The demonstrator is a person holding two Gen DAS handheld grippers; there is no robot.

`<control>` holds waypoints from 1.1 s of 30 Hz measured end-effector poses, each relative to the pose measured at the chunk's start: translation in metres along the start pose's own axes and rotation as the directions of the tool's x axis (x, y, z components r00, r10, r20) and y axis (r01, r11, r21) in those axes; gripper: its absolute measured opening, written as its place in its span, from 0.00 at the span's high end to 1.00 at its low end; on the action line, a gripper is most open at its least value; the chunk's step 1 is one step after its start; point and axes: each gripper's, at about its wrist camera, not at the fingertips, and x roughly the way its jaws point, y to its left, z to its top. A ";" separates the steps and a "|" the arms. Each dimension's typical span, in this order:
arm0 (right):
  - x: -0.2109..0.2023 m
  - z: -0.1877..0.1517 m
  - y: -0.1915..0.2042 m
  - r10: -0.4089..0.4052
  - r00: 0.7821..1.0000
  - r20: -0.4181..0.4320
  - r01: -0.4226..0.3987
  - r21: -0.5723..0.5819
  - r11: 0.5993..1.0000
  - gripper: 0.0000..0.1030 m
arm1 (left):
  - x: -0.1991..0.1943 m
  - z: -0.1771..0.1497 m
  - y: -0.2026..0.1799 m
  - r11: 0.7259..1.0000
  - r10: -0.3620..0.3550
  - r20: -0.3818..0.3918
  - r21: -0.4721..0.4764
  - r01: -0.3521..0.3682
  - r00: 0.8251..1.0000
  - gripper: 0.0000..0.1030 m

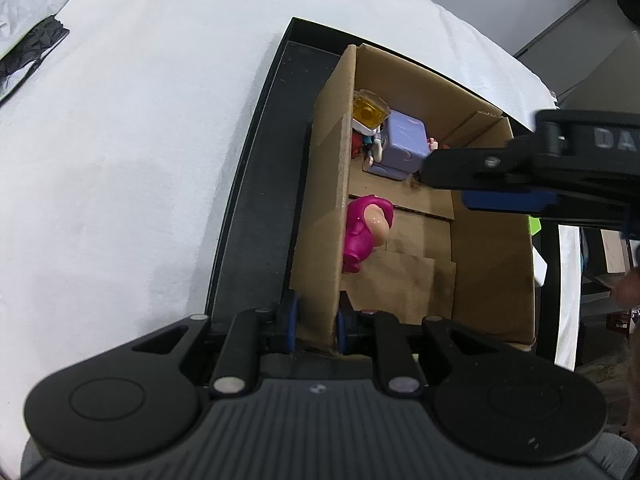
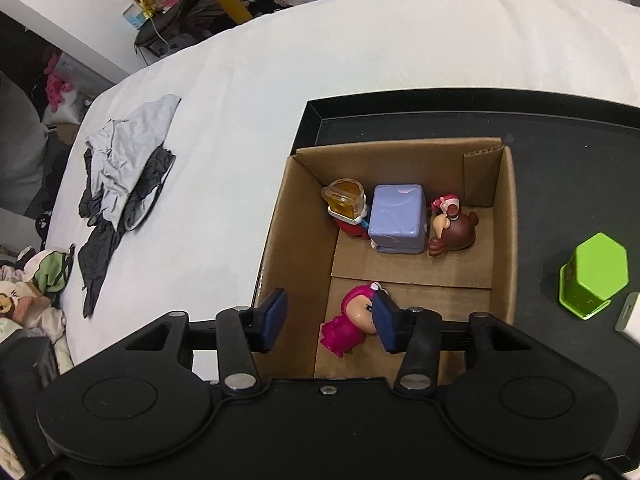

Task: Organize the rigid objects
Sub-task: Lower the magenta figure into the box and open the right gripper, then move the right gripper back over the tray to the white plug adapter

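A cardboard box [image 2: 504,240] stands in a black tray [image 2: 560,152]. My left gripper [image 1: 316,328] is shut on the box's near left wall [image 1: 328,160]. In the box, a pink figure [image 2: 348,320] lies on its side near the front. At the back stand a purple cube [image 2: 398,218], a yellow-topped toy [image 2: 346,200] and a brown-haired figure [image 2: 454,232]. My right gripper [image 2: 330,318] hangs open above the pink figure, gripping nothing. In the left wrist view it [image 1: 430,170] reaches in from the right, next to the purple cube [image 1: 404,140].
A green hexagonal container [image 2: 594,276] stands on the tray to the right of the box. A heap of grey and black clothes [image 2: 120,184] lies on the white tabletop at the left. Soft toys and clutter sit beyond the table's left edge.
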 end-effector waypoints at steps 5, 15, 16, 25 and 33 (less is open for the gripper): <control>-0.013 0.000 0.001 0.008 1.000 0.006 -0.008 -0.017 1.000 0.53 | -0.002 -0.001 -0.001 1.000 0.006 0.001 0.001 -0.006 1.000 0.83; -0.041 -0.002 -0.005 -0.003 0.999 0.033 0.004 -0.028 1.000 0.51 | -0.003 -0.002 -0.003 1.000 0.018 0.006 0.006 -0.018 1.000 0.84; -0.044 -0.002 -0.007 -0.004 0.999 0.038 0.005 -0.026 1.000 0.51 | -0.004 -0.002 -0.003 1.000 0.019 0.007 0.006 -0.019 1.000 0.84; -0.073 -0.006 -0.029 -0.018 0.996 0.085 0.020 -0.022 1.000 0.48 | -0.009 -0.006 -0.008 0.999 0.038 0.021 0.010 -0.038 0.999 0.85; -0.083 -0.016 -0.058 -0.040 0.995 0.089 0.040 0.007 0.999 0.48 | -0.011 -0.007 -0.009 0.999 0.048 0.030 0.008 -0.048 0.998 0.86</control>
